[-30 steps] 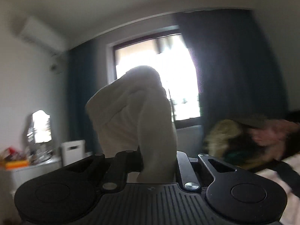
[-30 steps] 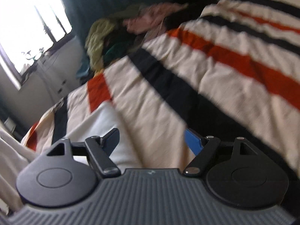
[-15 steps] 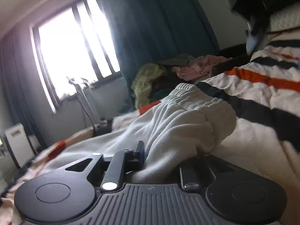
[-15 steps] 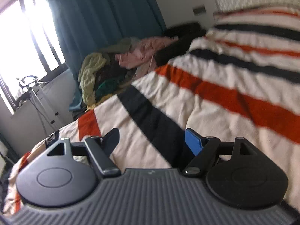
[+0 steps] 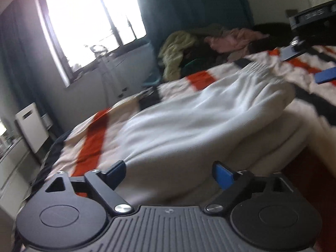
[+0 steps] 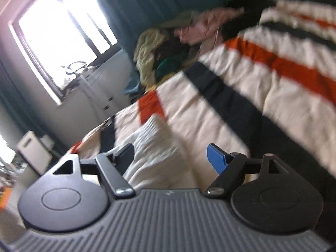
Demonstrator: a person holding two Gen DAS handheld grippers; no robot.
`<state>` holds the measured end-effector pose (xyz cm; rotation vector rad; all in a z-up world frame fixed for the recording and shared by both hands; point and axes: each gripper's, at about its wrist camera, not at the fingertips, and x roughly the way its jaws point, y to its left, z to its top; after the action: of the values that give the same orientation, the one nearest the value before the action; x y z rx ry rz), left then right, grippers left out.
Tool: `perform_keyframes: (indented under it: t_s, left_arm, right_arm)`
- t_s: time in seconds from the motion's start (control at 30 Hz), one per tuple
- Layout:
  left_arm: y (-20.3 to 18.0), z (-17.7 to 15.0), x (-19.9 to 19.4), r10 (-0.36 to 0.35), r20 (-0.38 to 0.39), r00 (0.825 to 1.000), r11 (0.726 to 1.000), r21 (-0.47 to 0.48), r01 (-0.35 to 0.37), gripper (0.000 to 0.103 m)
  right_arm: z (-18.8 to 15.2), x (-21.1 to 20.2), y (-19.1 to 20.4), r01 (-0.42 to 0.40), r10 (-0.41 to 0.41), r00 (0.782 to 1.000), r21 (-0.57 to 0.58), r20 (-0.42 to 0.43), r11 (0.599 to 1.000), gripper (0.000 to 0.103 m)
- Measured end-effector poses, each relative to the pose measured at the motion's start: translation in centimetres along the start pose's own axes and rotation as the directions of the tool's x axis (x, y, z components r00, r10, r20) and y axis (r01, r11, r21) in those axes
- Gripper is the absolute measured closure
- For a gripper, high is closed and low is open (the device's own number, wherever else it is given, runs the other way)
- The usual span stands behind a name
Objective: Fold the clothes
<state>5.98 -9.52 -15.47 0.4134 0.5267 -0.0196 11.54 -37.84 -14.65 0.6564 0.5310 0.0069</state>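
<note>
Left claw (image 5: 169, 173) is seen with jaws apart, empty, at the near edge of the white garment (image 5: 201, 113), which lies bunched at frame centre on the striped bed (image 5: 94, 134). Right claw (image 6: 171, 156) likewise spread, over the garment's ribbed end (image 6: 155, 145). Judged: between folds; fresh edges must be gripped next. Clothes pile (image 5: 201, 48) and window (image 5: 92, 21) noted beyond.

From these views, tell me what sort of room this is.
Most likely a bedroom: a bed under a striped blanket, a window with dark teal curtains, and a heap of unfolded clothes by the bed's far side.
</note>
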Motion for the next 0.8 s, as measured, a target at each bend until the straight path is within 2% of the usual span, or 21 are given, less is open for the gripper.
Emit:
perform_keyframes:
  t_s: [0.1,0.3,0.33,0.4,0.5,0.6,0.73,0.8]
  left_arm:
    - [3.0,-2.0,-0.6,0.071,-0.057,0.996,0.995,-0.071,-0.075,0.010]
    - [6.7,-3.1,0.0,0.056,-0.117,0.992,0.975,-0.207,-0.080,0.010]
    - [6.8,-3.1,0.2,0.064,-0.109,0.992,0.975,-0.205,-0.085,0.010]
    - [6.3,-3.1,1.4,0.088,-0.096,0.991,0.975,-0.198,-0.106,0.008]
    - [6.5,-3.2,3.7,0.074,-0.110,0.991,0.963,-0.250,-0.100,0.007]
    - [8.0,-4.0,5.3,0.026,-0.137,0.990,0.917,-0.390,-0.079,0.002]
    - [10.0,-4.9,5.7,-0.031,-0.138,0.990,0.838,-0.543,-0.049,0.002]
    - [10.9,-5.0,5.3,-0.047,-0.128,0.991,0.804,-0.593,-0.038,0.003]
  right_arm:
    - [-1.0,0.0,-0.4,-0.059,0.066,0.994,0.086,-0.088,0.995,0.028]
    - [-2.5,1.9,-1.2,-0.108,0.153,0.973,0.246,-0.173,0.963,0.028]
    - [-2.6,2.5,-1.4,-0.111,0.162,0.971,0.268,-0.176,0.957,0.029]
    - [-2.5,3.5,-1.3,-0.092,0.144,0.974,0.272,-0.176,0.958,0.029]
    - [-2.3,5.2,-0.9,-0.061,0.106,0.980,0.249,-0.170,0.967,0.035]
    - [-2.0,6.3,-0.8,-0.041,0.079,0.984,0.226,-0.159,0.973,0.039]
    - [-1.9,6.7,-0.9,-0.028,0.055,0.991,0.214,-0.123,0.977,0.060]
    - [-1.6,5.9,-0.6,-0.060,0.077,0.994,0.198,-0.083,0.978,0.066]
